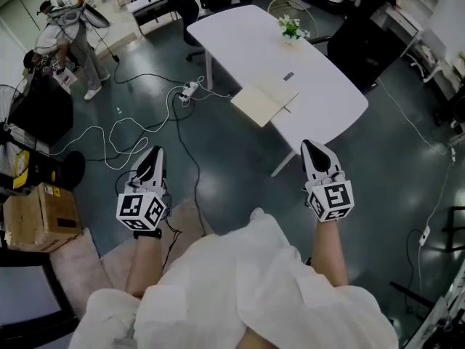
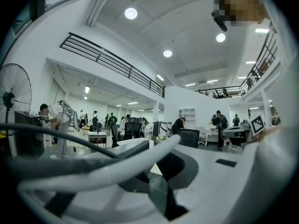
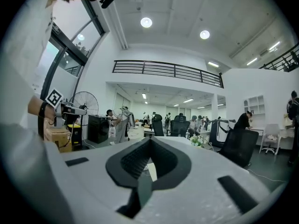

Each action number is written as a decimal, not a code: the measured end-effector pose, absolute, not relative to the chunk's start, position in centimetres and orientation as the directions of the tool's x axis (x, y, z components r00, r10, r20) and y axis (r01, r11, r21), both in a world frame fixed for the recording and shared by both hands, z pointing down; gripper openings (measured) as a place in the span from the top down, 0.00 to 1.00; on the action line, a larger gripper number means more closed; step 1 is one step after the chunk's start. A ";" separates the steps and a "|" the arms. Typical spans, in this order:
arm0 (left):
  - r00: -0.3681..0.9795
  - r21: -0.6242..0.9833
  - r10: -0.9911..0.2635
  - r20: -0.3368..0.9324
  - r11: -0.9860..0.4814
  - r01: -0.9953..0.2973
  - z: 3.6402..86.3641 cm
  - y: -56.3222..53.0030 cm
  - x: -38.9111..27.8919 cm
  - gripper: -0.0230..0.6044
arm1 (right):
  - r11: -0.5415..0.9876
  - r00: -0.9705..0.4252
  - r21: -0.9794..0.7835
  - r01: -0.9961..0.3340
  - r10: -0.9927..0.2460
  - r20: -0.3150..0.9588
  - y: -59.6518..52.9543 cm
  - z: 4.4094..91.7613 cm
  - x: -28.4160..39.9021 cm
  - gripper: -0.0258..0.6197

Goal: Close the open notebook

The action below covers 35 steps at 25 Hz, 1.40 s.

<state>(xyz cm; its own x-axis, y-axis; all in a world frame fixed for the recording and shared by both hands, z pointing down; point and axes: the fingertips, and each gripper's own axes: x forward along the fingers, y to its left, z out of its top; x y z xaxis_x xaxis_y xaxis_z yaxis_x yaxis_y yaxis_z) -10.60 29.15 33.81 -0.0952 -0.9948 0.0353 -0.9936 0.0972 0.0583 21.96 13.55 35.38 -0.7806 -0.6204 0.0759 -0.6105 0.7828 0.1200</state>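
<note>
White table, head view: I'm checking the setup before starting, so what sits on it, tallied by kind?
Open cream-paged notebook: 1
Small green plant with white flowers: 1
Small dark flat rectangle: 1
Total: 3

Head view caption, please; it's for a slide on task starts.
Open notebook on white table; left hand-held gripper and right hand-held gripper, both shut, held short of it.
</note>
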 end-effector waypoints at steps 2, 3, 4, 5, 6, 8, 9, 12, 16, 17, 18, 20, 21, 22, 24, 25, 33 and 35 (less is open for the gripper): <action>-0.096 0.058 -0.994 0.050 0.099 -0.993 33.9 27.1 -9.9 0.91 | 0.794 -0.790 0.115 -0.597 -0.607 0.086 11.7 35.6 22.1 0.96; -0.096 0.058 -0.994 0.055 0.100 -0.993 33.8 26.0 -9.6 0.91 | 0.799 -0.795 0.113 -0.591 -0.601 0.089 10.8 35.7 22.2 0.96; -0.096 0.056 -0.994 0.058 0.100 -0.993 33.7 24.9 -9.3 0.91 | 0.802 -0.798 0.111 -0.586 -0.596 0.091 9.8 35.8 22.3 0.96; -0.097 0.055 -0.994 0.059 0.101 -0.993 33.5 23.8 -9.0 0.91 | 0.806 -0.801 0.111 -0.582 -0.591 0.091 8.8 35.8 22.5 0.96; -0.100 0.053 -0.993 0.058 0.103 -0.993 33.3 22.8 -8.8 0.91 | 0.809 -0.805 0.111 -0.577 -0.586 0.091 7.8 35.7 22.5 0.96; -0.109 0.051 -0.992 0.057 0.112 -0.992 33.1 20.8 -8.6 0.91 | 0.819 -0.815 0.113 -0.562 -0.572 0.093 5.8 35.7 22.2 0.96; -0.113 0.049 -0.992 0.058 0.116 -0.992 33.0 20.0 -8.4 0.91 | 0.825 -0.821 0.119 -0.552 -0.563 0.097 4.9 35.7 21.9 0.96; -0.121 0.046 -0.991 0.056 0.124 -0.991 32.9 17.6 -7.8 0.91 | 0.840 -0.835 0.129 -0.527 -0.540 0.105 2.2 35.8 21.5 0.96; -0.124 0.054 -0.991 0.056 0.127 -0.990 33.1 15.0 -7.4 0.91 | 0.855 -0.851 0.116 -0.506 -0.517 0.098 -0.8 36.0 20.6 0.95; -0.122 0.052 -0.991 0.062 0.125 -0.991 33.3 14.4 -7.4 0.91 | 0.858 -0.853 0.117 -0.500 -0.511 0.102 -1.3 36.2 20.2 0.96; -0.120 0.048 -0.991 0.066 0.124 -0.991 33.4 13.9 -7.4 0.91 | 0.861 -0.856 0.119 -0.495 -0.506 0.107 -1.7 36.4 19.9 0.96; -0.121 0.048 -0.991 0.064 0.124 -0.991 33.4 13.0 -7.8 0.91 | 0.866 -0.860 0.121 -0.485 -0.497 0.116 -2.4 36.9 19.3 0.95; -0.120 0.050 -0.991 0.060 0.123 -0.991 33.4 12.5 -8.0 0.91 | 0.867 -0.860 0.121 -0.483 -0.495 0.120 -2.8 37.2 19.0 0.95; -0.118 0.051 -0.991 0.056 0.121 -0.991 33.4 11.9 -8.3 0.91 | 0.868 -0.860 0.122 -0.481 -0.495 0.125 -3.2 37.4 18.7 0.95; -0.111 0.049 -0.993 0.050 0.114 -0.992 33.4 10.5 -9.0 0.91 | 0.868 -0.859 0.128 -0.480 -0.494 0.136 -4.1 37.8 18.0 0.95; -0.108 0.049 -0.993 0.048 0.110 -0.993 33.5 9.8 -9.5 0.91 | 0.867 -0.856 0.130 -0.481 -0.497 0.141 -4.5 38.1 17.6 0.95; -0.025 0.047 -0.998 0.061 0.028 -0.999 35.3 3.6 -15.2 0.91 | 0.836 -0.819 0.148 -0.528 -0.548 0.172 -8.6 39.9 13.1 0.95; 0.005 0.047 -0.997 0.075 -0.001 -0.999 35.8 2.2 -17.1 0.91 | 0.822 -0.802 0.154 -0.549 -0.570 0.181 -9.5 40.4 11.6 0.95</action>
<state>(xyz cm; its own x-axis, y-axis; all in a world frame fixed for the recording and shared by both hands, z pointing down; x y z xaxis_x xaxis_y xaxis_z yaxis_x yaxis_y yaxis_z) -17.12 2.15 35.75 0.0047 -0.9972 0.0751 -0.9989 -0.0012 0.0466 11.64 -9.52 40.43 -0.8017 -0.5695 0.1814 -0.5489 0.8216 0.1538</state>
